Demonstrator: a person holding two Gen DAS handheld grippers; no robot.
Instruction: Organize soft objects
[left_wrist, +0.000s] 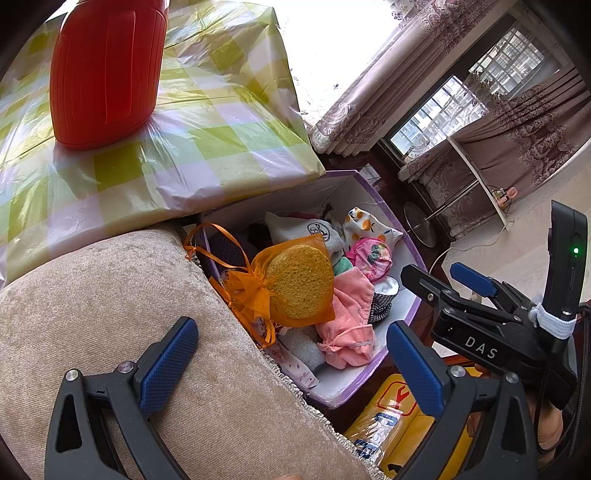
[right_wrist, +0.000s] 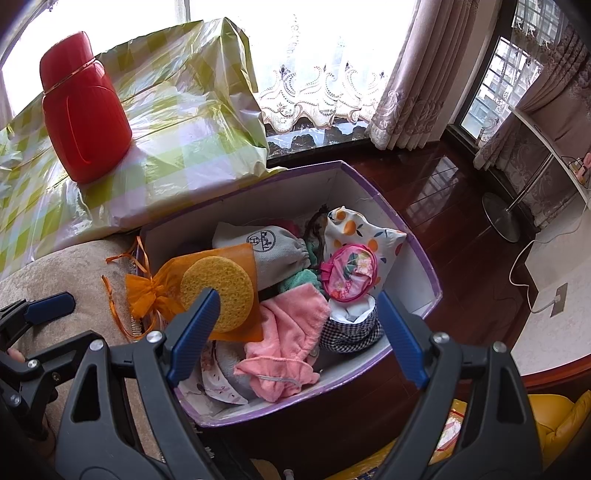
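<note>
A purple box with white walls (left_wrist: 400, 310) (right_wrist: 258, 199) holds several soft items. On top at its left lies an orange mesh bag with a yellow sponge (left_wrist: 299, 282) (right_wrist: 218, 284). Around it are a pink towel (right_wrist: 291, 332), a grey drawstring pouch (right_wrist: 273, 247), a white orange-print pouch (right_wrist: 365, 230), a round pink pouch (right_wrist: 349, 273) and a checked cloth (right_wrist: 351, 328). My left gripper (left_wrist: 291, 369) is open over the cushion and the box's near edge. My right gripper (right_wrist: 297, 336) is open above the box with nothing between its fingers.
A beige cushion (left_wrist: 110, 295) lies left of the box. Behind it, a red bottle (left_wrist: 107, 74) stands on a green checked plastic cover (left_wrist: 207, 129). Yellow packaging (left_wrist: 391, 417) sits below the box. Dark wooden floor (right_wrist: 443, 221), curtains and a white stand are to the right.
</note>
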